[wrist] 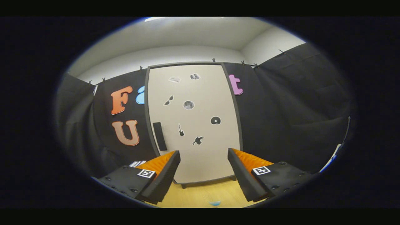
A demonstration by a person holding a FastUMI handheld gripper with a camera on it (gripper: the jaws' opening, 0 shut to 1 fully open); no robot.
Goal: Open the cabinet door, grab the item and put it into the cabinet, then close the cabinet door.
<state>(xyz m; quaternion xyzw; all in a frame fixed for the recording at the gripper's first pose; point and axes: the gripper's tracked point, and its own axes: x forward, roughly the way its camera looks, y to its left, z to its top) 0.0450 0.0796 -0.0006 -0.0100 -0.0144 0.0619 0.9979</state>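
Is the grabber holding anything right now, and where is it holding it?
Nothing. The gripper is open with only air between its fingers; the closed cabinet door and its handle lie beyond them, untouched.

The tongs [203, 153] stand wide apart, two wedge-shaped fingers [162, 178], each with small round screws and a square black-and-white sticker on top.

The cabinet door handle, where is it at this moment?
In the gripper view, the dark handle sits upright near the left edge of the closed cabinet door, beyond the open tool, slightly left of its left finger.
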